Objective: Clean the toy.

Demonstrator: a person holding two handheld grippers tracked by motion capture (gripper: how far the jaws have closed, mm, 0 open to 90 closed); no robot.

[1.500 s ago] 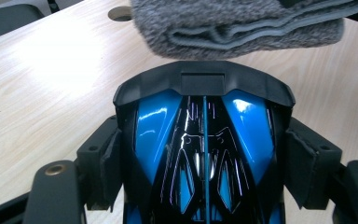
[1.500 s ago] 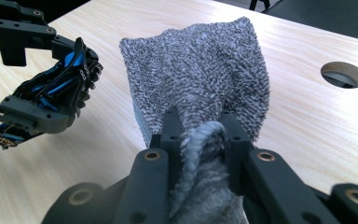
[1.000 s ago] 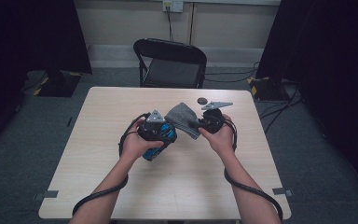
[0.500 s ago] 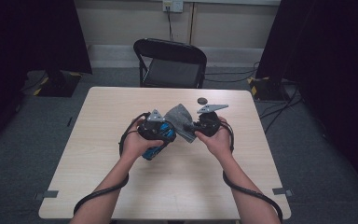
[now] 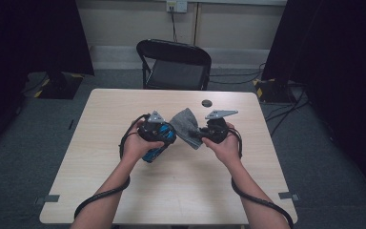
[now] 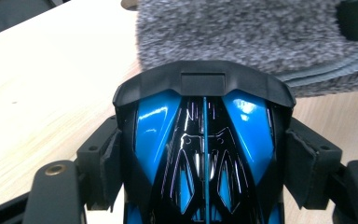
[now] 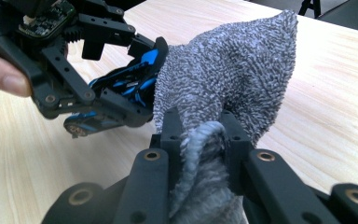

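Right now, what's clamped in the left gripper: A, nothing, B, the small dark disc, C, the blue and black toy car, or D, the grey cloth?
C: in the left gripper view the left gripper pads press both sides of the blue and black toy car.

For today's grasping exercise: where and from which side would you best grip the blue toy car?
Grip the blue toy car across its flanks, behind the black bumper, coming from its rear: the body is narrow and parallel-sided there. The left gripper holds it this way, while the right gripper pinches the grey cloth.
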